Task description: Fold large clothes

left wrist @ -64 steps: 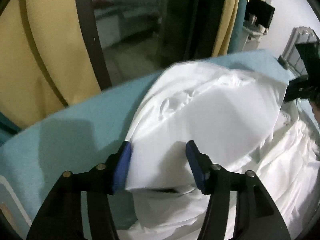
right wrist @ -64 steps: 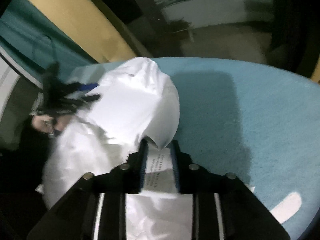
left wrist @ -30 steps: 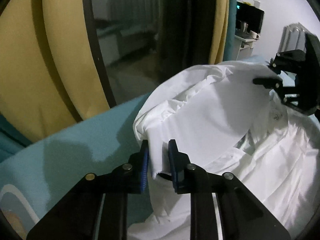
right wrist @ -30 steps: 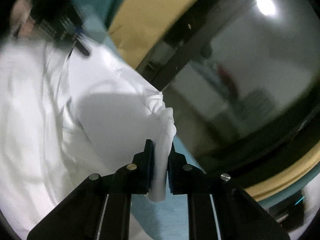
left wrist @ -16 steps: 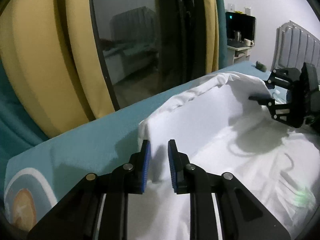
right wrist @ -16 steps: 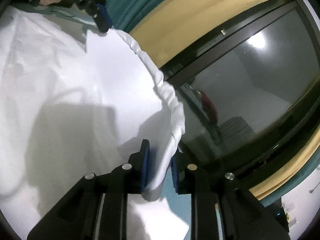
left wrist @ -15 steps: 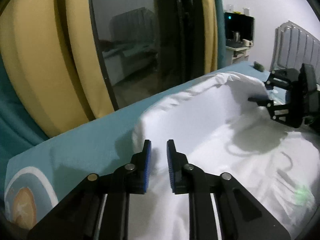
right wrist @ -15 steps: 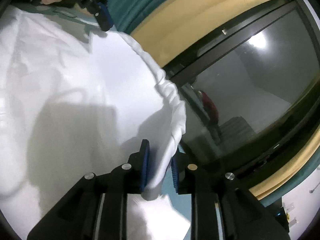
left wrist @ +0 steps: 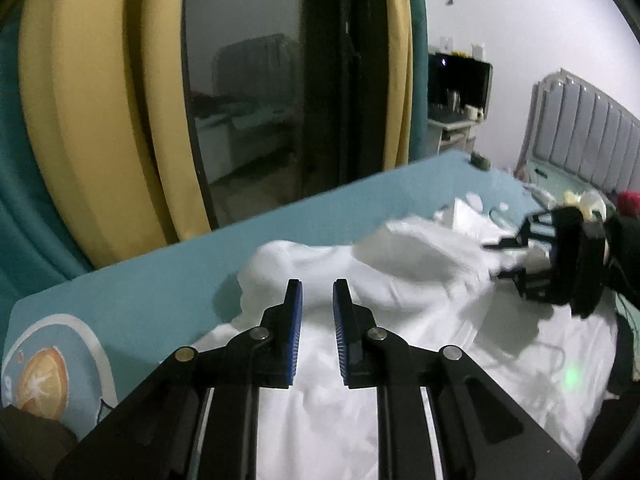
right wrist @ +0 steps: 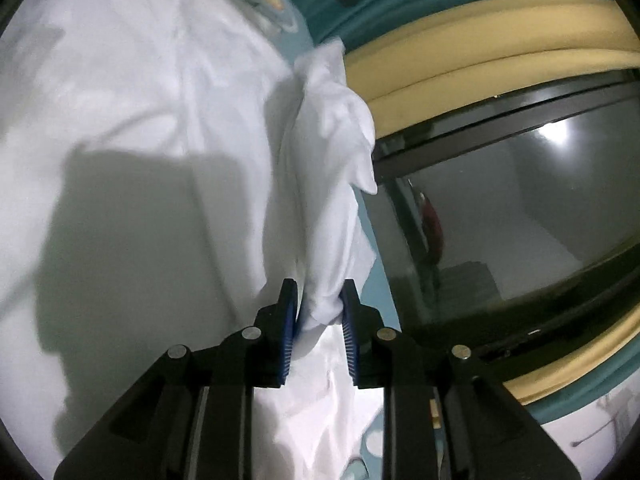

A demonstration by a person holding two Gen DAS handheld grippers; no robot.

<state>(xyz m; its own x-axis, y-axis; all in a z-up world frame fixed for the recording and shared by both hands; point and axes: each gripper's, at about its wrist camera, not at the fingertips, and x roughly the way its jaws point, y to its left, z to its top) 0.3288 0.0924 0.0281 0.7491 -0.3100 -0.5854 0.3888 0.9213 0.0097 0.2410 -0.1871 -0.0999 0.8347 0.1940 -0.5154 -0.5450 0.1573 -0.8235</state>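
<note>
A large white garment [left wrist: 400, 320] lies spread on the teal bed [left wrist: 160, 280], its far edge bunched into a soft ridge. My left gripper [left wrist: 317, 300] hovers just above the cloth with its jaws slightly apart and nothing between them. My right gripper [right wrist: 318, 300] is narrowly parted with a bunched fold of the white garment [right wrist: 328, 184] still between its pads; it also shows in the left wrist view [left wrist: 560, 256] at the garment's right side.
A dark glass door [left wrist: 248, 92] with yellow curtains [left wrist: 100, 120] stands behind the bed. A padded headboard [left wrist: 592, 136] and a desk with a monitor [left wrist: 460, 80] are at the right. A planet print [left wrist: 44, 376] marks the sheet at the left.
The lifted edge of the garment has dropped onto the bed as a bunched ridge. My left gripper has opened slightly and let the cloth go. My right gripper has loosened.
</note>
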